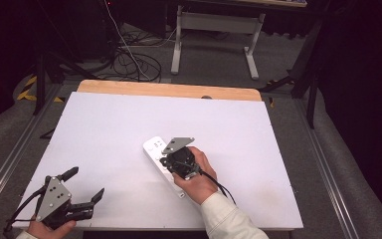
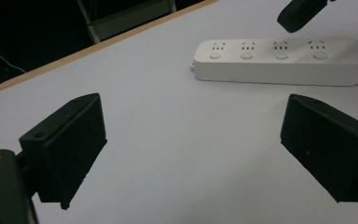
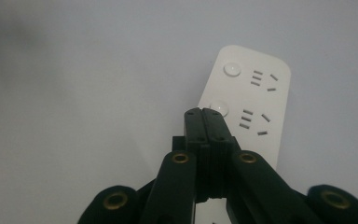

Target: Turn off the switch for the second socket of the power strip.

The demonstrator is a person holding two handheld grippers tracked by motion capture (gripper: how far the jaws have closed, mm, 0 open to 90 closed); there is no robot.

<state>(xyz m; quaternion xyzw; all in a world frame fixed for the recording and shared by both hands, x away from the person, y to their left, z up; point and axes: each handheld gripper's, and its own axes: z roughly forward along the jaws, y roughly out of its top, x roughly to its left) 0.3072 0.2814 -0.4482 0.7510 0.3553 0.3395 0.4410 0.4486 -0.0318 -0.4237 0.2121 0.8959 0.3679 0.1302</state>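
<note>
You have a long white plastic power strip (image 1: 155, 152) lying flat on the white table (image 1: 104, 129), near the middle. It sits at a slant, with one rounded end pointing away from you. Look at its top (image 2: 279, 58) and you see four round white buttons in a row, each next to a set of small dark plug slots. Up close, two buttons and two sets of slots show at the rounded end (image 3: 251, 93). Nothing is plugged into those slots.

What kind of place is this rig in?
Probably a lab or data-collection workspace: a white tabletop ringed by black curtains, loose cables on the floor, and a white power strip as test object.
</note>
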